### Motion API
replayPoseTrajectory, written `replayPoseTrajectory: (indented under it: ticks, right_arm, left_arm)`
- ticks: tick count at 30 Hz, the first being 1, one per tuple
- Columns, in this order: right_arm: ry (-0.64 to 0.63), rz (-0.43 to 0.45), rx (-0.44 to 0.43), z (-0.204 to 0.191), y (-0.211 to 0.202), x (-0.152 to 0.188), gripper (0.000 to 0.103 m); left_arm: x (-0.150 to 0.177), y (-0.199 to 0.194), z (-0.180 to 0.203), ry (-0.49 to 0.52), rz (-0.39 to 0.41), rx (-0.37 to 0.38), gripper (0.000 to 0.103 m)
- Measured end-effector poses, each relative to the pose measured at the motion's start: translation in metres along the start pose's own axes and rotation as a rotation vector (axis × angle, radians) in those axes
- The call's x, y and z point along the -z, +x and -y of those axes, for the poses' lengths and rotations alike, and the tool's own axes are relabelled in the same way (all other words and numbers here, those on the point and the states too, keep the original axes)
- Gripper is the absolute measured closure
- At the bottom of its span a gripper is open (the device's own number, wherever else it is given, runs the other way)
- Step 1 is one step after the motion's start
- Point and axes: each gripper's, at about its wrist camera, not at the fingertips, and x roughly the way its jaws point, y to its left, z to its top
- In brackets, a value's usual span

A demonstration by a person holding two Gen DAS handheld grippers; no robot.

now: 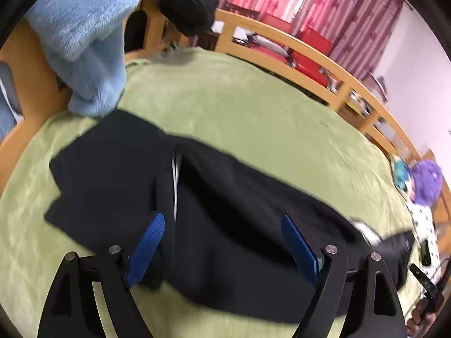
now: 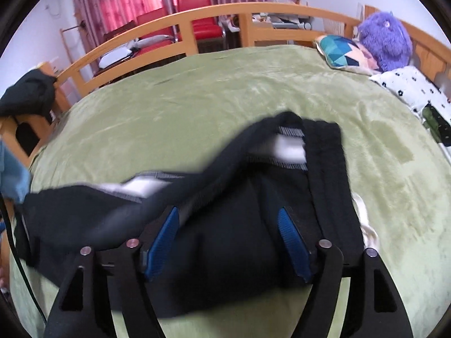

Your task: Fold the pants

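Black pants (image 1: pixel 225 197) lie across a green bed cover (image 1: pixel 239 107), legs toward the left and waistband toward the right. My left gripper (image 1: pixel 222 219) is open just above the middle of the pants, its blue pads (image 1: pixel 149 242) spread wide with the cloth between them. In the right wrist view the waist end of the pants (image 2: pixel 231 239), with its grey and white inner band (image 2: pixel 290 146), lies bunched under my right gripper (image 2: pixel 229 214). That gripper is open too, with its blue pads (image 2: pixel 163 242) on either side of the black cloth.
A light blue fleece (image 1: pixel 84 42) and a black garment (image 1: pixel 180 0) hang at the bed's foot end. A wooden rail (image 2: pixel 214 14) runs along the far side, with red chairs (image 2: pixel 197 8) behind. A purple plush (image 2: pixel 386 39), a patterned cushion (image 2: pixel 341 53) and a spotted pillow (image 2: pixel 408 87) lie at the head end.
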Motion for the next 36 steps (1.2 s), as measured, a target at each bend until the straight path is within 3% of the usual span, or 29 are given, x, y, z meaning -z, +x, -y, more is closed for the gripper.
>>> replayPoseTrajectory:
  ticks: [6,11,15,19,20,22,28,31,32,33,34,36]
  right_arm:
    - [0.144,-0.061,-0.054,0.031,0.004,0.07,0.03]
    - [0.333,-0.076,-0.158,0.059,0.029,0.081,0.03]
    - [0.45,-0.061,-0.256,0.069,0.051,0.073,0.03]
    - [0.543,-0.101,-0.318,0.068,0.087,0.076,0.03]
    - [0.552,-0.117,-0.322,0.065,0.098,0.078,0.03]
    - [0.53,-0.067,-0.301,0.06,0.101,0.075,0.029]
    - [0.485,-0.049,-0.247,0.043,0.117,0.058,0.026]
    - [0.487,-0.034,-0.233,0.04,0.12,0.052,0.029]
    - [0.475,-0.027,-0.219,0.038,0.121,0.051,0.04]
    - [0.463,-0.03,-0.218,0.038,0.123,0.05,0.056]
    - [0.451,-0.036,-0.232,0.038,0.124,0.05,0.063]
    - [0.483,-0.018,-0.27,0.044,0.119,0.054,0.081]
  left_arm:
    - [0.066,-0.004,-0.017,-0.029,-0.038,0.024,0.019]
    - [0.094,0.013,-0.032,-0.062,-0.08,0.039,0.02]
    - [0.096,0.028,-0.045,-0.173,-0.061,0.083,0.021]
    - [0.096,0.054,-0.04,-0.19,-0.095,0.106,0.02]
    - [0.097,0.062,-0.037,-0.195,-0.103,0.101,0.021]
    - [0.097,0.073,-0.035,-0.21,-0.109,0.1,0.021]
    - [0.078,0.101,-0.025,-0.246,-0.059,0.077,0.021]
    - [0.068,0.111,-0.02,-0.249,-0.048,0.056,0.022]
    - [0.067,0.111,-0.018,-0.253,-0.039,0.044,0.031]
    - [0.064,0.113,-0.018,-0.254,-0.04,0.018,0.054]
    - [0.062,0.114,-0.019,-0.256,-0.049,-0.008,0.064]
    - [0.061,0.114,-0.026,-0.268,-0.067,0.025,0.083]
